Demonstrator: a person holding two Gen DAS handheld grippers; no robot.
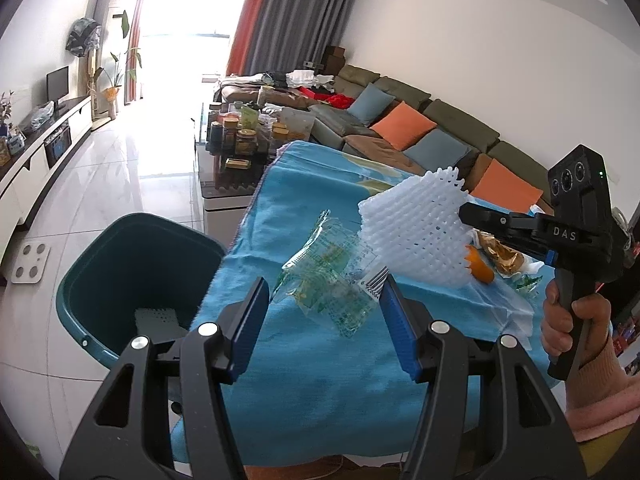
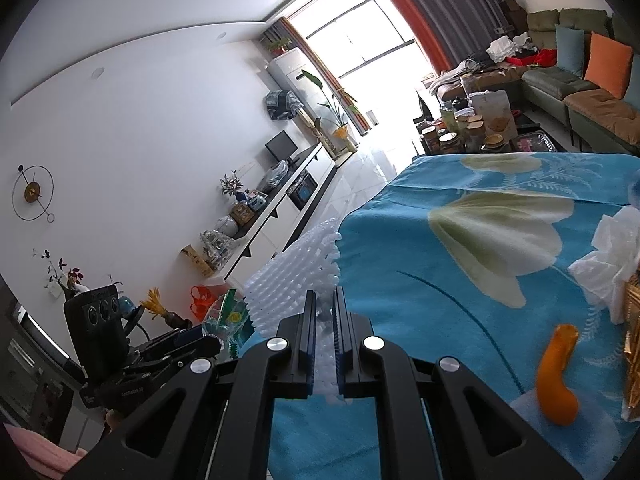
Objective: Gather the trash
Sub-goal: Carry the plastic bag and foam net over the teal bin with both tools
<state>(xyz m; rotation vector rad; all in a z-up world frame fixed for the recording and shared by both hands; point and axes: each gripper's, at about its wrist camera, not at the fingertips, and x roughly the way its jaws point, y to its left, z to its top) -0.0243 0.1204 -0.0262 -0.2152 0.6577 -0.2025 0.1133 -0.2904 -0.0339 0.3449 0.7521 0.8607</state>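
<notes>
The right gripper [image 2: 324, 312] stands nearly closed, its ribbed blue pads clamped on a white foam net [image 2: 294, 276], a soft knobbly mesh sleeve that fans out toward the upper left of the right wrist view. In the left wrist view the same net [image 1: 412, 224] hangs off the black tip of the right gripper [image 1: 470, 214] at centre right, lifted clear of the cloth. A hand [image 1: 568, 320] in a pink sleeve grips that tool's handle at the right edge.

The left gripper [image 1: 324, 304] stands about half open with nothing between its pads. Just past its tips lies a crinkled clear wrapper [image 1: 328, 280] with green print and a barcode, flat on the blue cloth [image 1: 312, 380].

The cloth is woven, printed with pale flowers, and covers a table whose surface is hidden. An orange peel [image 2: 558, 376], curved and matte, lies at the lower right of the right wrist view, beside crumpled white tissue [image 2: 608, 264] and a shiny gold wrapper [image 2: 634, 360] cut off by the frame edge.

At the lower left of the left wrist view stands a dark green plastic bin [image 1: 132, 280], partly hidden by the gripper, with a pale perforated piece [image 1: 156, 318] inside, hard to identify.
</notes>
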